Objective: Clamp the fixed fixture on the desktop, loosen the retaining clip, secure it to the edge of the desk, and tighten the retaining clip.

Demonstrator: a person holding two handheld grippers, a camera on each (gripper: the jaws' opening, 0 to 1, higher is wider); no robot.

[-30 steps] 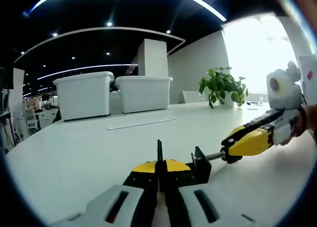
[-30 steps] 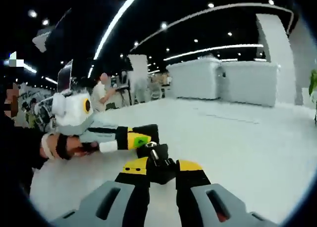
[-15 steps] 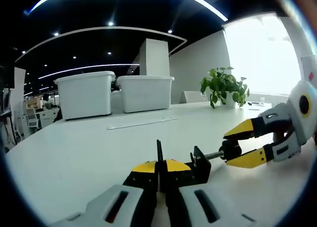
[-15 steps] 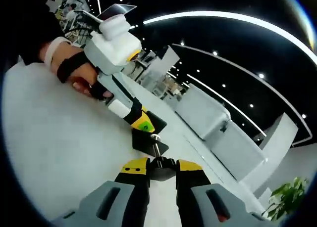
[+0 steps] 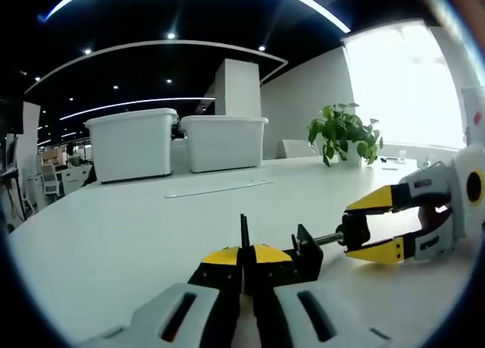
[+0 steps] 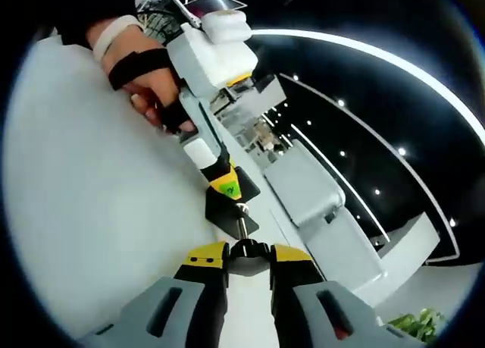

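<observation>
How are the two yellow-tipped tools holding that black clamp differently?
The left tool is shut on the clamp body, jaws side by side; the right tool grips the screw knob with jaws one above the other. Both have yellow tips and are over the white desk.

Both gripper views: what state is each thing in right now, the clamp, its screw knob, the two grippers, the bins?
Clamp: upright on the desk, held by its body.
Knob: pinched, at the screw's end.
Left gripper: shut on the clamp.
Right gripper: shut on the knob, rolled sideways.
Bins: lids on, side by side at the desk's far end.
Plant: upright on the desk.
</observation>
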